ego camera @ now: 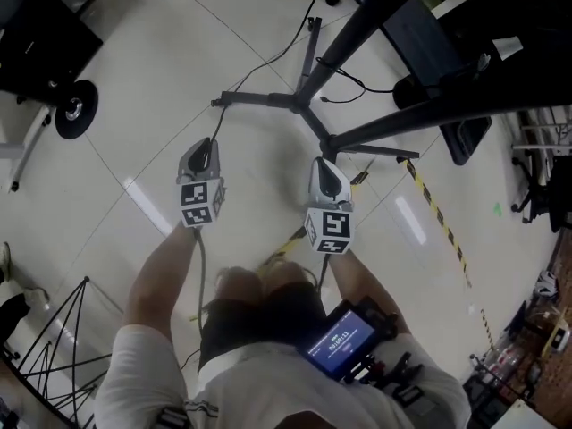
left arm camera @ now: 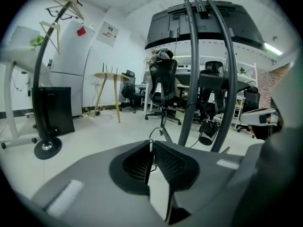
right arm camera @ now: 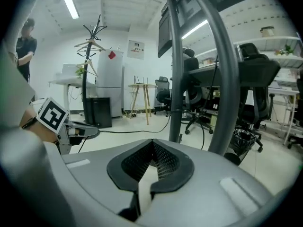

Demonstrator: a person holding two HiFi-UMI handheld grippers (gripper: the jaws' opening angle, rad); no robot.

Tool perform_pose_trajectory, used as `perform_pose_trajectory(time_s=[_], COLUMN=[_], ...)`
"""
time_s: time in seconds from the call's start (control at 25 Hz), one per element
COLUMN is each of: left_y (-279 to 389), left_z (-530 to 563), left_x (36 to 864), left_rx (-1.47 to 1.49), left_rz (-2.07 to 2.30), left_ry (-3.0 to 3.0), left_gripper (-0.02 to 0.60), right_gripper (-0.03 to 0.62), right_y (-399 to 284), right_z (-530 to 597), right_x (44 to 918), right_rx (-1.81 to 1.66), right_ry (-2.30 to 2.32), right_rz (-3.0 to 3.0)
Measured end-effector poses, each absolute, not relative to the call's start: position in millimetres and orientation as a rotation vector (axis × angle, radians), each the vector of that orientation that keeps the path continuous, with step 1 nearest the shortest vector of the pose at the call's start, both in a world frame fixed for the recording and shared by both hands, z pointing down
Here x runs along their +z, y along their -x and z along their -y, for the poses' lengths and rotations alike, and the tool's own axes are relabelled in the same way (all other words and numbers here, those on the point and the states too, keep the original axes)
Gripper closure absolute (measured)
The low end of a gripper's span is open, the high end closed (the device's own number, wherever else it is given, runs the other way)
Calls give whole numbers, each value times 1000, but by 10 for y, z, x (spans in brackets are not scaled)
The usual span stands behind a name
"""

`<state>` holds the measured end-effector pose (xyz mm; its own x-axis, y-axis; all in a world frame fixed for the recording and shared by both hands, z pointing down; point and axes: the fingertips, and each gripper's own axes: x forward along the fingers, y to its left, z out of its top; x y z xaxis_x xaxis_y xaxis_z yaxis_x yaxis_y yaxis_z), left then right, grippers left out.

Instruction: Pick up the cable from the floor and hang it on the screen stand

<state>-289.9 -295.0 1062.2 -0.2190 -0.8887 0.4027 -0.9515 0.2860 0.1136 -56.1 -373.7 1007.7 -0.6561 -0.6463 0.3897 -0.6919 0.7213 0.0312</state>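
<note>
To lift it for hanging, the left gripper (ego camera: 207,141), near the dark metal screen stand (ego camera: 299,104), pinches the thin black cable (right arm camera: 131,132) in almost-closed jaws; the right gripper (ego camera: 322,161), beside the stand's base, is closed empty.

- Floor (ego camera: 161,79): pale, smooth tiles with a glossy sheen that mirrors the strip lights.
- Screen stand (ego camera: 268,100): dark metal tubing, smooth, with a dull satin finish.
- Cable (right arm camera: 131,132): thin and black, with a smooth sheath.
- Left gripper (left arm camera: 151,146) and right gripper (right arm camera: 152,143): matt grey moulded plastic shells.
- Pads (left arm camera: 173,162): black and rubbery-looking, covered in a fine dotted grid.
- Marker cube (ego camera: 198,202): flat matt white faces with black print.
- Floor tape (ego camera: 438,213): yellow and black stripes, slightly shiny.
- Shirt (ego camera: 268,382): soft white cloth, creased.
- Round table (left arm camera: 110,75): pale wood top and legs.
</note>
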Motion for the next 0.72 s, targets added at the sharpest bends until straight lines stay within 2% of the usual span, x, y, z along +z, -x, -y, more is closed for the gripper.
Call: perform_pose_trajectory(time_s=[0.72], left_y=[2963], left_z=[2637], left_x=[6132], left_rx=[123], left_rz=[2290], left_ry=[-1892], left_gripper=[551], right_gripper=[580], right_y=[1005], right_z=[3572], right_x=[6098], right_rx=[17], right_ry=[-1019], right_rz=[2722])
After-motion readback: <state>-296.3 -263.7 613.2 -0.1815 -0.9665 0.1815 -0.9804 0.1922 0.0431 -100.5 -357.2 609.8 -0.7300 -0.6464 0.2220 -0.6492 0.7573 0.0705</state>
